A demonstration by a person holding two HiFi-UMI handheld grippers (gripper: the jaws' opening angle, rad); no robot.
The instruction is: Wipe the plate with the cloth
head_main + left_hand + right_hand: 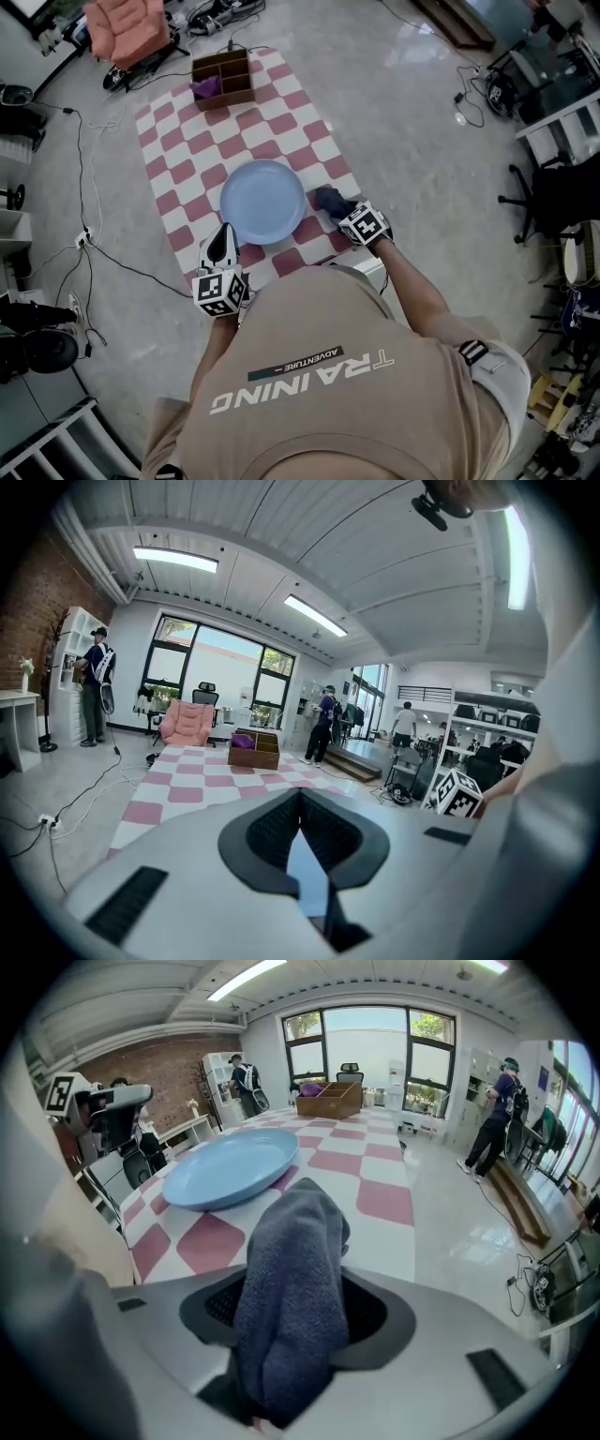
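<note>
Pale grey, glossy floor [412, 103] fills a big workshop room with tall windows [366, 1040] at the far end and a brick wall [159, 1068] on one side. Black cables [80, 178] trail across it, and a few people [323, 726] stand in the background. On this floor lies a pink-and-white checked mat [272, 131]. At its far end sits a brown wooden box [230, 80] split into compartments, one of which holds a purple thing [206, 88]. Beyond the box stands a pink armchair [127, 28]. A person in a beige T-shirt [319, 375] is at the near end of the mat.

A pale blue round plate [262, 202] rests flat on the near half of the mat. The left hand-held gripper [223, 234] is at the plate's near-left rim and clenched on it: its own view shows the jaws drawn together with a thin sliver of pale blue rim between them.

A dark blue terry cloth [330, 200] lies bunched on the mat just beside the plate's right edge. The right hand-held gripper [343, 212] tilts steeply down at that cloth. It is released: the jaws stand apart, and the cloth is heaped in the gap between them and reaches past the tips. In that view the plate lies beyond the cloth and to its left, clear of the right jaws.
</note>
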